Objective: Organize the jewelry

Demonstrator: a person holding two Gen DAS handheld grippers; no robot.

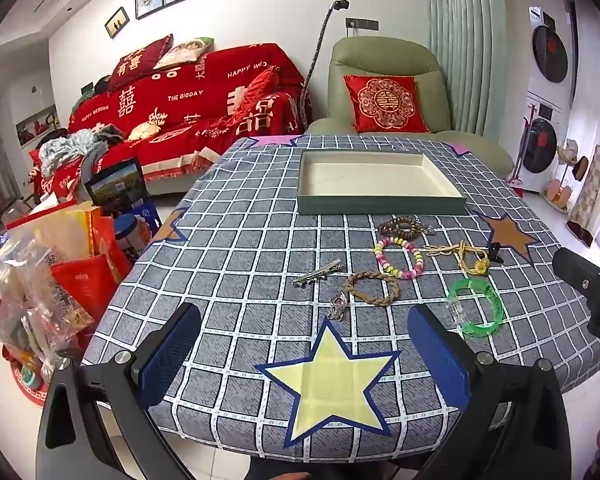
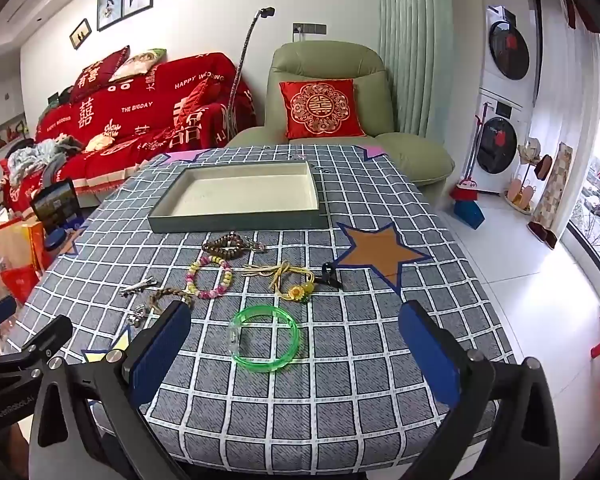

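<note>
An empty cream-lined tray (image 1: 380, 202) (image 2: 236, 222) sits at the far middle of the checked table. Jewelry lies loose before it: a brown bead bracelet (image 1: 400, 228) (image 2: 224, 245), a pink-yellow bead bracelet (image 1: 399, 258) (image 2: 209, 278), a yellow cord with a sunflower (image 1: 466, 258) (image 2: 288, 280), a black clip (image 1: 496, 252) (image 2: 331, 274), a silver hair clip (image 1: 317, 273) (image 2: 138, 286), a braided brown bracelet (image 1: 373, 288) (image 2: 170, 296), a silver charm (image 1: 337, 307) (image 2: 137, 315) and a green bangle (image 1: 476, 306) (image 2: 265, 338). My left gripper (image 1: 304, 360) is open above the yellow star. My right gripper (image 2: 296, 356) is open around the green bangle's near side.
The table (image 1: 240, 264) is covered by a grey checked cloth with star patches. A red-covered sofa (image 1: 188, 108) and a green armchair (image 1: 384, 92) stand behind it. Bags and boxes (image 1: 52, 276) are piled on the floor at the left. Stacked washing machines (image 2: 504, 112) stand at the right.
</note>
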